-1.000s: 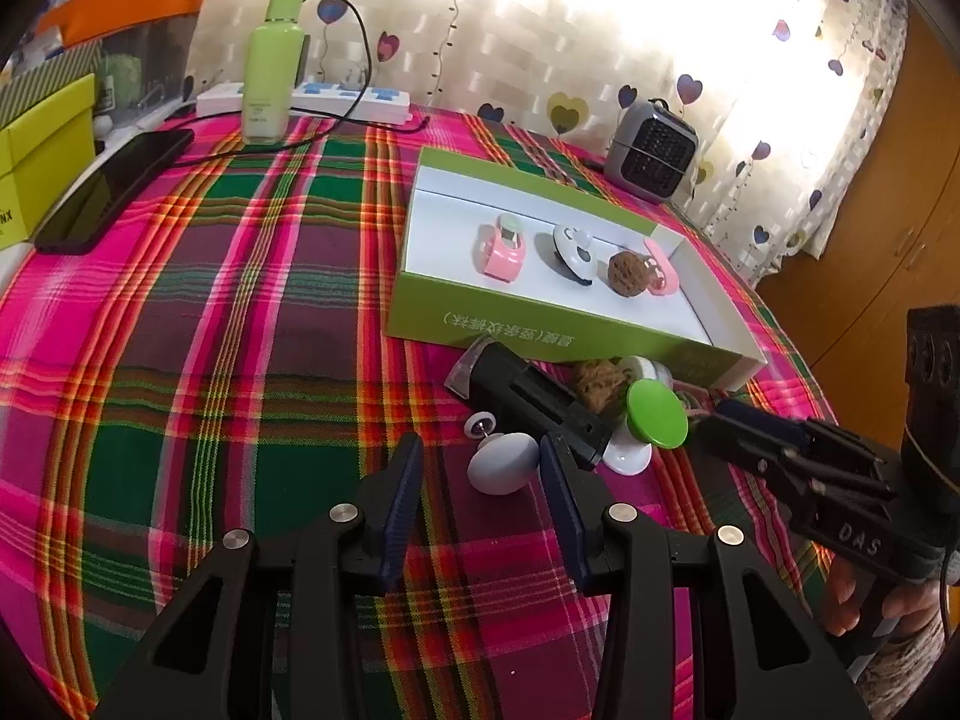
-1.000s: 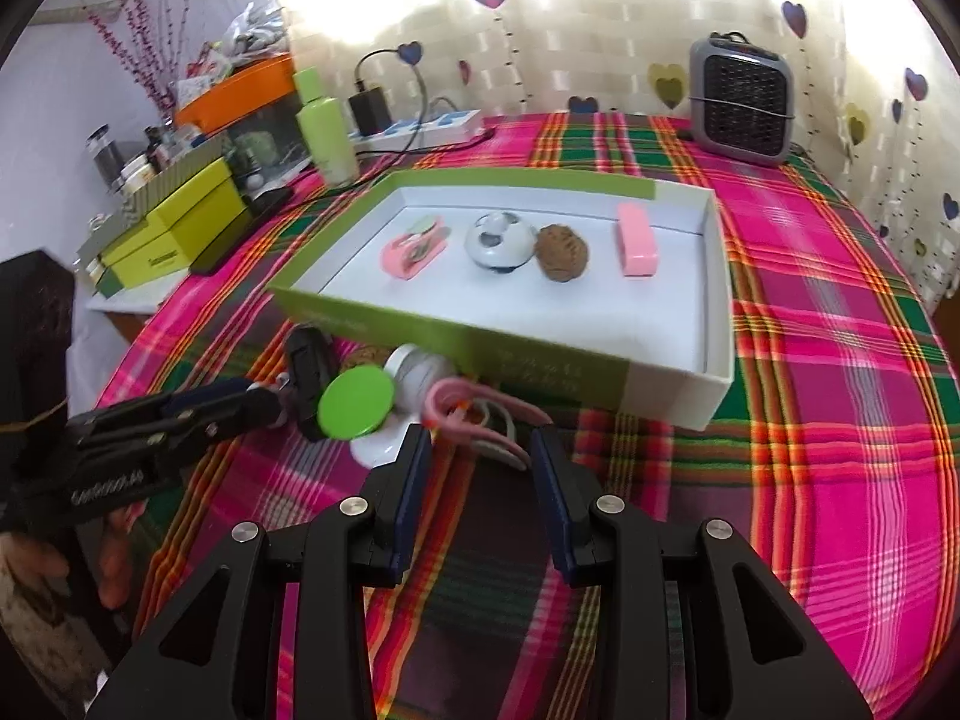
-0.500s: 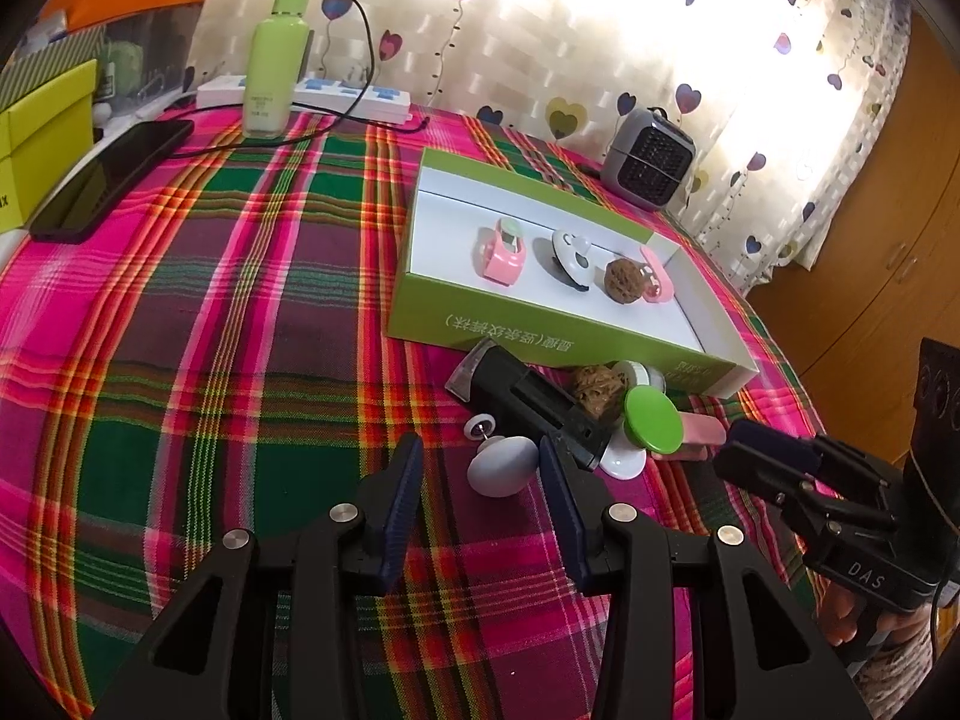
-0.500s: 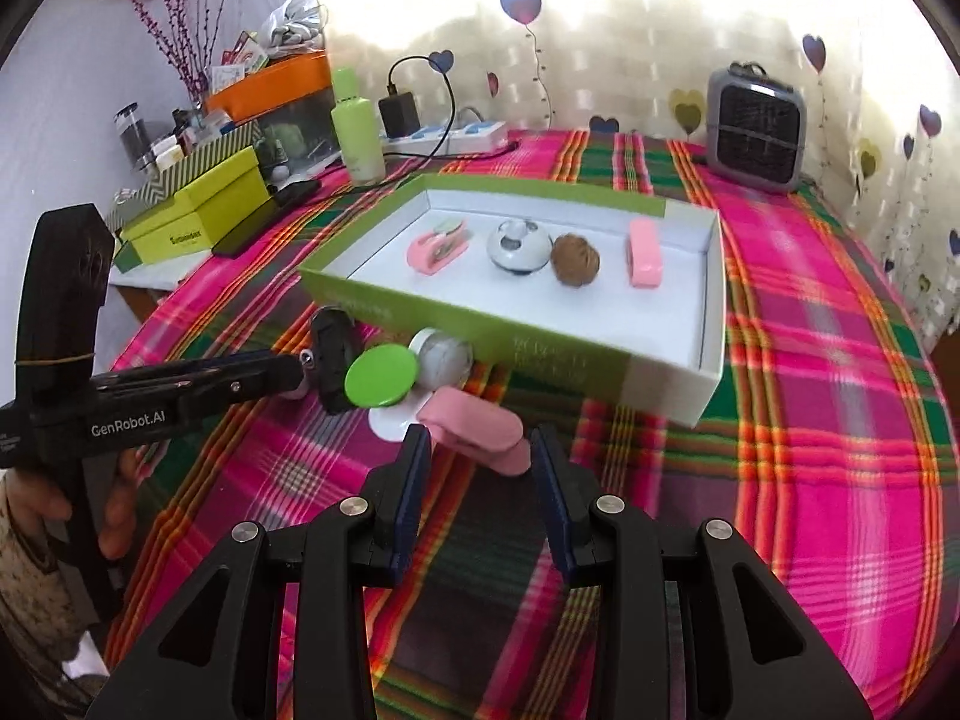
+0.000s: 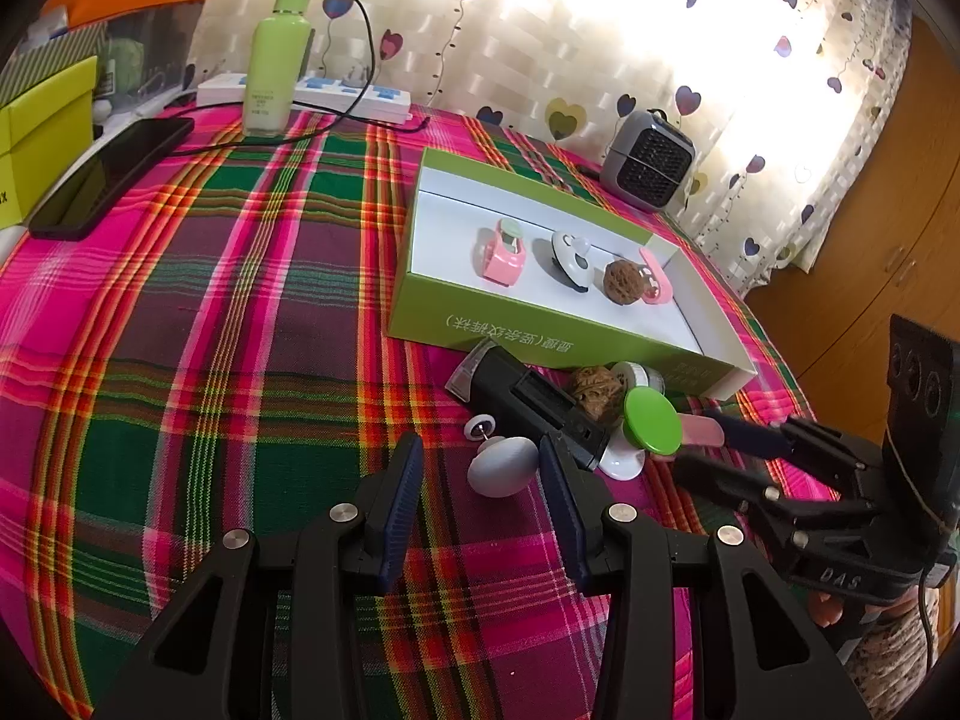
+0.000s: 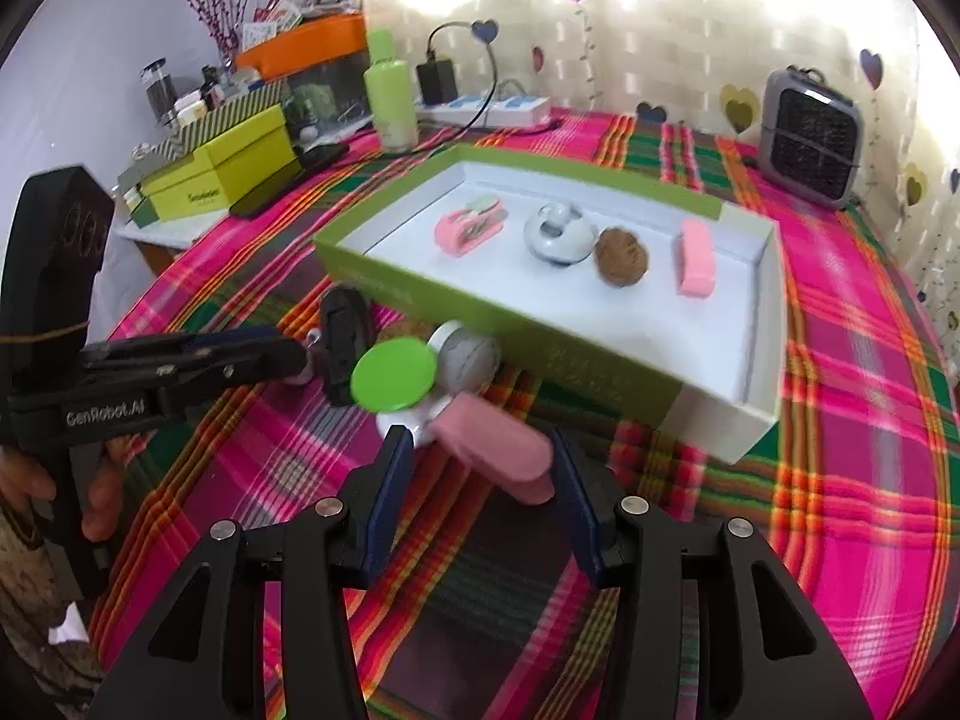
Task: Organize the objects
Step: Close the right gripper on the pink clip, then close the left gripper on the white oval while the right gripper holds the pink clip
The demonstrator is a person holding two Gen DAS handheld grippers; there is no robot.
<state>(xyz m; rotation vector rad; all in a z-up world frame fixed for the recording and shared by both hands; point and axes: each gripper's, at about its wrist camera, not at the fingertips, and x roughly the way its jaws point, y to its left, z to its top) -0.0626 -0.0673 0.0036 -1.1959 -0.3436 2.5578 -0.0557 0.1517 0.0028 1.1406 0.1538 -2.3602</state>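
Note:
A green-walled white box (image 5: 558, 342) (image 6: 606, 360) holds a pink toy car (image 5: 503, 252), a white-grey ball (image 5: 571, 255), a walnut (image 5: 623, 281) and a pink eraser (image 6: 696, 258). In front of it lie a black device (image 5: 528, 399), a second walnut (image 5: 594, 389), a green-capped white item (image 5: 651, 423) (image 6: 393, 378), a white egg-shaped knob (image 5: 503, 467) and a pink block (image 6: 495, 447). My left gripper (image 5: 480, 498) is open with the white knob between its fingertips. My right gripper (image 6: 480, 492) is open around the pink block, not closed on it.
A plaid cloth covers the round table. At the back stand a green bottle (image 5: 279, 54), a power strip (image 5: 312, 96), a phone (image 5: 108, 174), yellow-green boxes (image 6: 222, 180) and a small grey heater (image 5: 648, 168) (image 6: 810, 132). A wooden cabinet stands at the right.
My right gripper has moved forward so that the pink block now sits between its fingers. My left gripper has barely moved and still frames the white knob.

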